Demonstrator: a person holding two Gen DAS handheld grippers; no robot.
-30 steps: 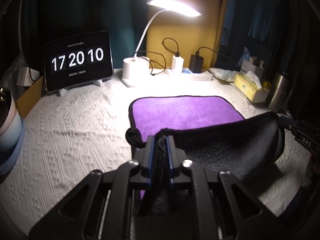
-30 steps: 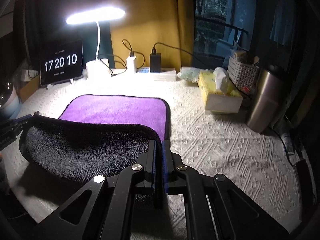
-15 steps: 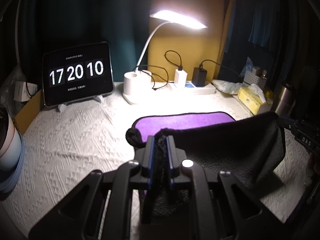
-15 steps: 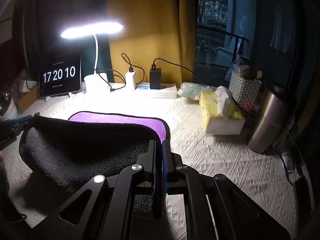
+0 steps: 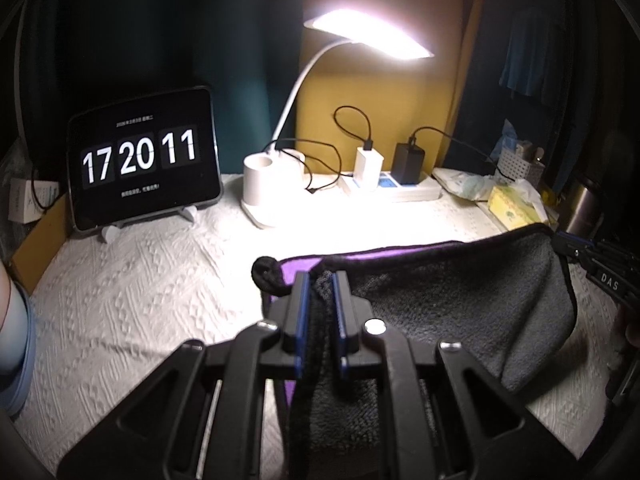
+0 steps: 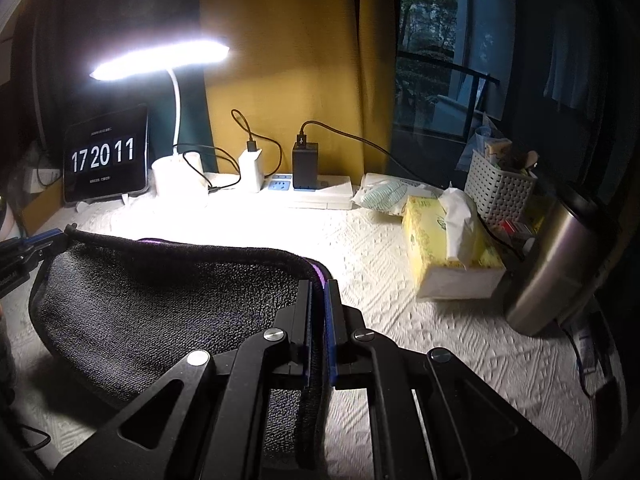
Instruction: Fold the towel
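Note:
The towel [image 5: 448,304] is purple on one side and dark grey on the other, with a black hem. My left gripper [image 5: 320,280] is shut on its near left corner. My right gripper [image 6: 319,286] is shut on its near right corner. Both hold the near edge lifted above the table and carried over towards the far edge, so the grey underside [image 6: 160,304] faces me and sags between the grippers. Only a thin purple strip [image 5: 296,270] shows beyond the lifted edge. The right gripper shows at the right of the left wrist view [image 5: 600,264].
The white textured tablecloth [image 5: 140,288] covers the table. At the back stand a tablet clock [image 5: 144,160], a lit desk lamp [image 5: 272,184] and a power strip with chargers [image 6: 312,188]. To the right are a tissue box [image 6: 444,248], a steel flask [image 6: 556,264] and a white basket [image 6: 500,188].
Both grippers have carried the lifted near edge of the towel forward and higher. The visible purple area has shrunk from a wide panel to a thin strip.

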